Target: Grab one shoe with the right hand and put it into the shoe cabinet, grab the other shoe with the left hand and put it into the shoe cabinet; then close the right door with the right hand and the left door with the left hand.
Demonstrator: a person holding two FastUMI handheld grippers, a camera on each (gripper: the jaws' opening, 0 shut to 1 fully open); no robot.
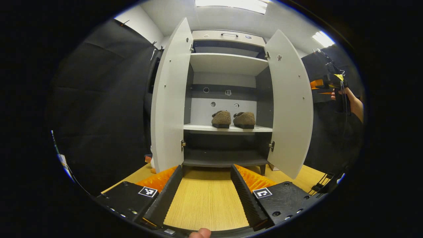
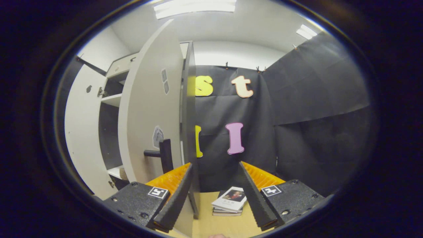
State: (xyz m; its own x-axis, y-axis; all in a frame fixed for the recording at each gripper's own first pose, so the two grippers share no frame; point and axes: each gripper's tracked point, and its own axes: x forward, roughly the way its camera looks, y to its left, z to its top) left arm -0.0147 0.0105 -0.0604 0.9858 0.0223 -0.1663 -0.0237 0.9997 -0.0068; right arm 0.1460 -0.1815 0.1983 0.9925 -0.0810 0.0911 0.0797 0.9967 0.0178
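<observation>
Shoe cabinet [image 1: 228, 62]: centre of the left gripper view, both doors open.
Right door [image 2: 148, 109]: closing step in hand; next push calls for contact behind its outer face.
Shoes [image 1: 233, 119]: both on the middle shelf.
Right gripper [image 2: 214, 195]: fingers apart, empty, at the door's edge.
Left gripper [image 1: 206, 195]: fingers apart, empty.

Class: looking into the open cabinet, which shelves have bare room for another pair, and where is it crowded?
Free: the top shelf and the bottom shelf. Crowded: the middle shelf, where both shoes sit right of centre, leaving a bare strip by the left door.
</observation>
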